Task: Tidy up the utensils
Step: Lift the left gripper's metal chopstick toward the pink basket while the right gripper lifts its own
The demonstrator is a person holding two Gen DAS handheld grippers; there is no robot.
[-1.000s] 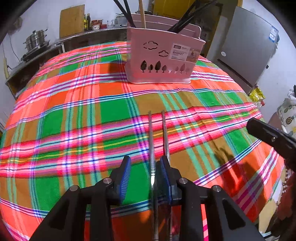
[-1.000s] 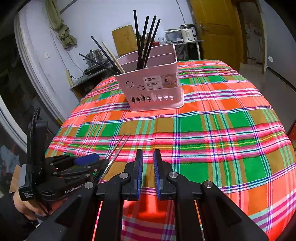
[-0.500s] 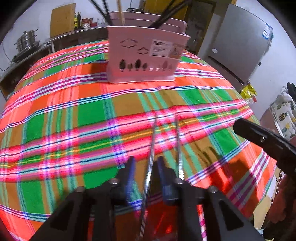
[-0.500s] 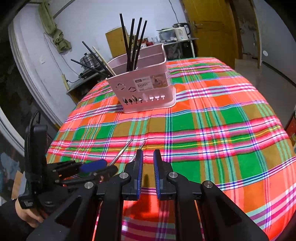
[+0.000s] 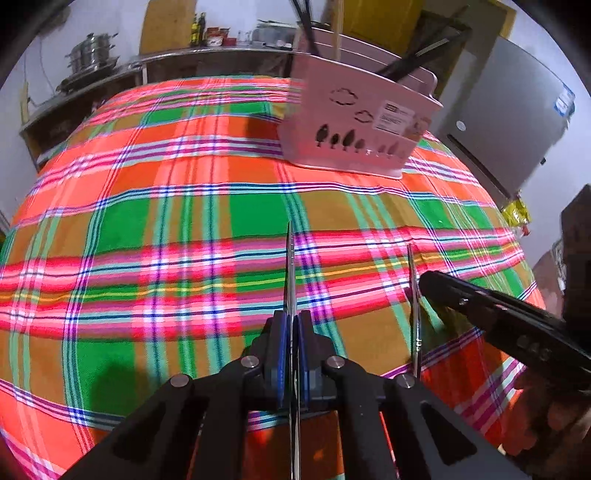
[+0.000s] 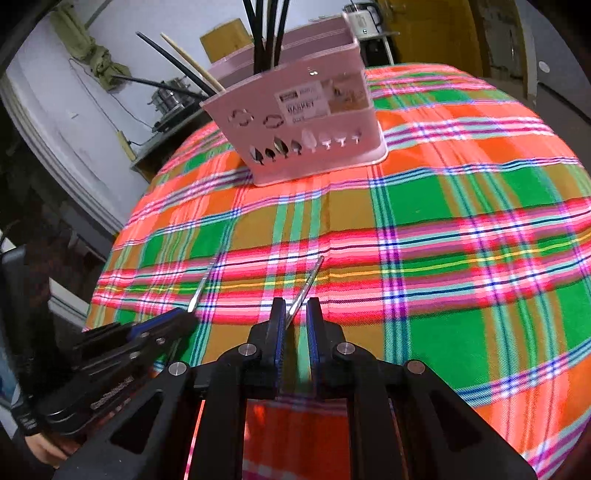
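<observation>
Now metal chopstick [image 5: 291,273] inside left claw [image 5: 292,354]

I note a plaid tablecloth [image 5: 155,229] in orange, green and pink. Stacked steel pots [image 5: 90,55] stand on a counter [image 5: 110,79] behind it. I see a grey refrigerator [image 5: 517,122], an electric kettle [image 6: 360,16] and a yellow door [image 6: 424,33].

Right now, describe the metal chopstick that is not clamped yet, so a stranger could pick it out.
Start at the pink basket on the plaid tablecloth, then come toward the near edge, where two thin metal chopsticks lie. The left gripper has just closed on one. Yours is the other chopstick, slanting loose between the right gripper fingers.
</observation>
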